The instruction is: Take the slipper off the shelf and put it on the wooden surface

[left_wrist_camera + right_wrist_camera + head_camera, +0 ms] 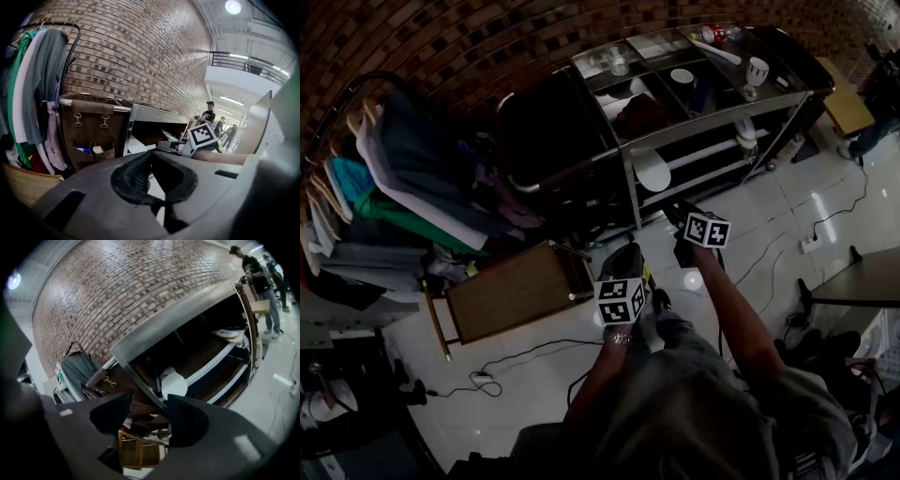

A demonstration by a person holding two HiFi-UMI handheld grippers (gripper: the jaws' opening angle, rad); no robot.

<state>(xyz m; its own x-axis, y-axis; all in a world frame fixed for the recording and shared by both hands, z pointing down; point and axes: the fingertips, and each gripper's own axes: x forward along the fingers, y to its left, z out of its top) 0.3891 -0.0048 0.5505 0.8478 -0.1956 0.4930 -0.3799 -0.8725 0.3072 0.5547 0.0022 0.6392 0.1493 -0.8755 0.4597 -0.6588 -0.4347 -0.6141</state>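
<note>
A white slipper (652, 171) lies at the left end of the metal shelf's (712, 117) middle tier; it also shows in the right gripper view (174, 383). A second pale slipper (745, 131) sits farther right on the same tier. The wooden surface (514, 292) is a low brown stand on the floor, left of the shelf. My right gripper (682, 220) hangs just in front of the shelf, pointing at the slipper, its jaws open and empty (149, 416). My left gripper (626, 258) floats near the stand's right end; its pads meet at the tips with nothing held (151, 157).
A rack of hanging clothes (403, 178) fills the left. A dark brown fabric cart (553, 141) stands between it and the shelf. Cups and a bottle sit on the shelf's top tray (712, 47). Cables (516, 361) trail over the white floor. People stand far off (206, 115).
</note>
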